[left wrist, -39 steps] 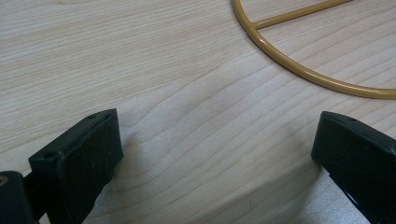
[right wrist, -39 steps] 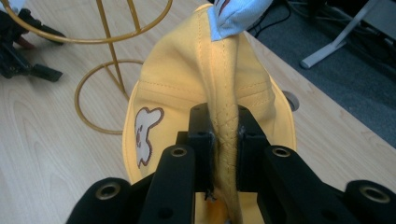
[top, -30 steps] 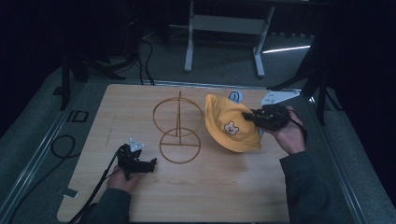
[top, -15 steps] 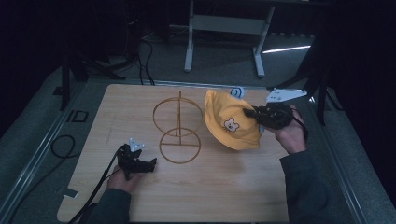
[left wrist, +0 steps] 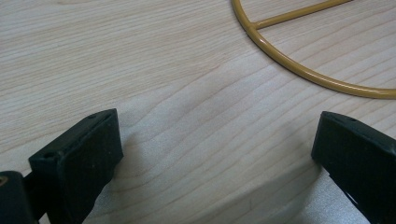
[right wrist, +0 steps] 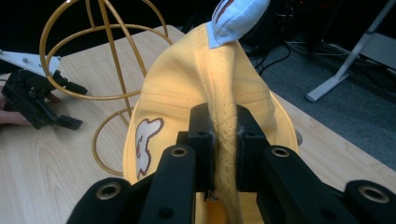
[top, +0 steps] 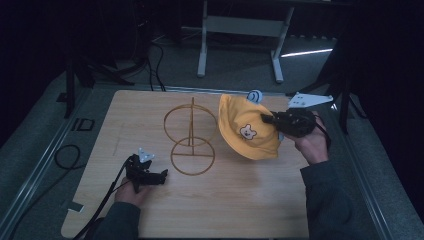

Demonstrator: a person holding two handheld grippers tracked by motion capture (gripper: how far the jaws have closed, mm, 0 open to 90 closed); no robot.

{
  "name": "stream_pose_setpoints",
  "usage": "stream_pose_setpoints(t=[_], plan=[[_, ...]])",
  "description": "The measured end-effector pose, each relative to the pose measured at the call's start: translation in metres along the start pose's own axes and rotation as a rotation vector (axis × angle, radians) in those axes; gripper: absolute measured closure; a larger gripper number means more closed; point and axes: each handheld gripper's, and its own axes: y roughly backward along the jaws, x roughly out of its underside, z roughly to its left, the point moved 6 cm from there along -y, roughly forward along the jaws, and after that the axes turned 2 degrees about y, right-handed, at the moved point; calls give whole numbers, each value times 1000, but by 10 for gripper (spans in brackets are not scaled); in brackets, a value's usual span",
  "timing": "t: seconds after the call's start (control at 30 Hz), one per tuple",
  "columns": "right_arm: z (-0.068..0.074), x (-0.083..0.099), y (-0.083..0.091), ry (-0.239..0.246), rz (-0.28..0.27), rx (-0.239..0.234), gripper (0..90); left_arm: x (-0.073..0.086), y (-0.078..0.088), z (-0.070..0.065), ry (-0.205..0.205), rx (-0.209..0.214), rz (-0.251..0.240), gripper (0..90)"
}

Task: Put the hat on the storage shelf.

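From above, a pale wooden table stands on grey floor in a dark room. The right gripper holds a yellow hat off the table beside a wire stand.

Left gripper view: fingers wide apart over bare wood.

Right gripper view: fingers clamped on the hat's brim.
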Motion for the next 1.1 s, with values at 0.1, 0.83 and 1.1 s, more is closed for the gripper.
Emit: stream_pose_setpoints(t=[0.1, 0.83, 1.1], plan=[[-1, -2, 2, 0, -5, -1, 804, 0, 0, 0, 0, 0, 0, 19], [1, -15, 8, 3, -53, -12, 805, 0, 0, 0, 0, 0, -1, 19], [3, -18, 8, 2, -64, -18, 805, 0, 0, 0, 0, 0, 0, 19]])
